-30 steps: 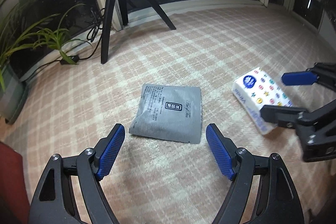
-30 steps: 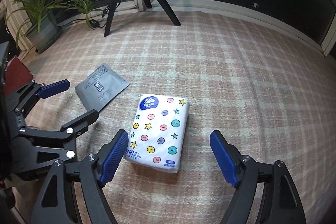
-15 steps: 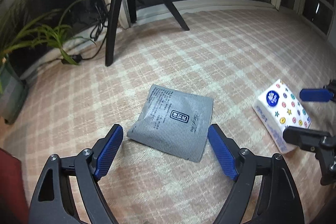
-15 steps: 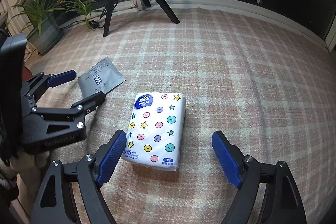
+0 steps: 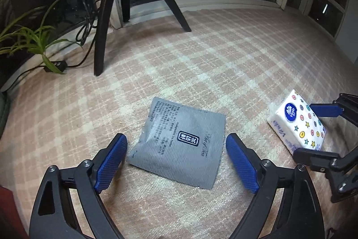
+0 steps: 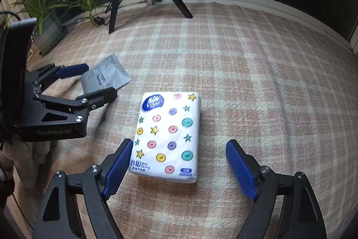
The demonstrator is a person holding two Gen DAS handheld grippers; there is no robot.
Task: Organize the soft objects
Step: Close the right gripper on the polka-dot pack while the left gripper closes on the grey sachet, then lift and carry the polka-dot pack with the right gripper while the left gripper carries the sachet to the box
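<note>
Right now the left gripper gapes wide, the grey sachet lying flat between its fingers. Likewise the right gripper stands open, with the tissue pack running lengthwise ahead.

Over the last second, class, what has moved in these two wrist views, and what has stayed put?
Both open grippers have closed in: the left gripper now straddles the grey sachet, and the right gripper nears the tissue pack. Nothing has been gripped. Sachet and pack lie unmoved on the checked rug.

grey pouch, white button-and-star tissue pack, pink plaid rug.
</note>
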